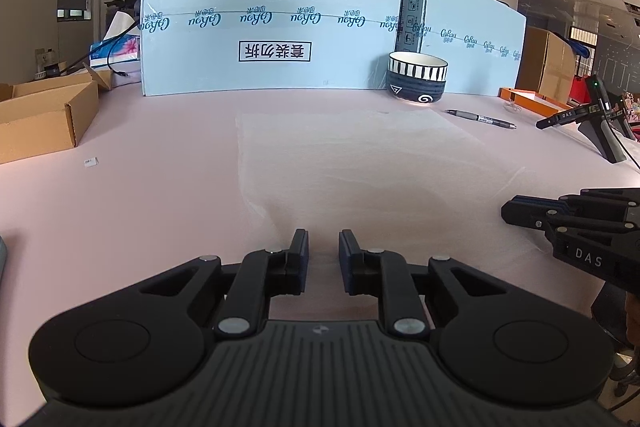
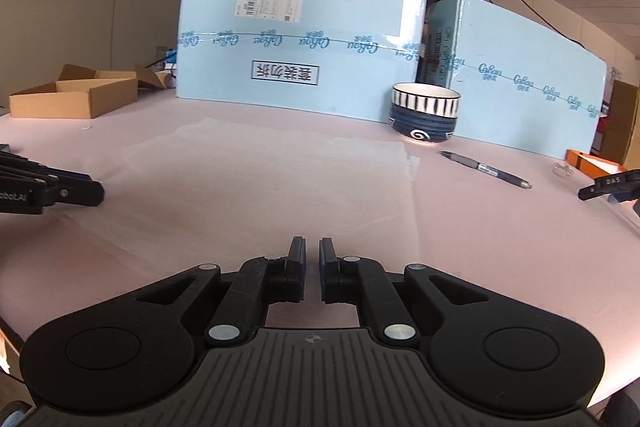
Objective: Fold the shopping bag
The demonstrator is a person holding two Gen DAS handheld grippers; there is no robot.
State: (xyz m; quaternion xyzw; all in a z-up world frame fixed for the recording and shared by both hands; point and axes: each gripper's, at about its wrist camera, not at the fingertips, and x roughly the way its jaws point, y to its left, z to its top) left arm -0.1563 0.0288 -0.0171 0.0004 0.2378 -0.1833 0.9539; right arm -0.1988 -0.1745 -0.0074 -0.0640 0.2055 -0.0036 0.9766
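Both grippers sit low at the near edge of a thin, translucent shopping bag (image 1: 352, 155) lying flat on the pink table cover (image 1: 140, 195). From the left wrist view, the left gripper (image 1: 323, 247) has its jaws drawn in to a narrow gap over the bag's near edge; whether the film is actually pinched between them is hard to tell, since the plastic is almost see-through. At the right of this view the right gripper (image 1: 520, 213) lies low beside the same edge.

From the right wrist view, the right gripper's pads stand nearly together at the near hem, with the bag spread out beyond them. This looks like the first pinch of a fold; next, both corners would need lifting together and carrying toward the far edge.

Farther off stand a striped bowl (image 2: 425, 117), a pen (image 2: 486, 170), blue cartons (image 2: 288, 39) and an open cardboard box (image 2: 76, 97).
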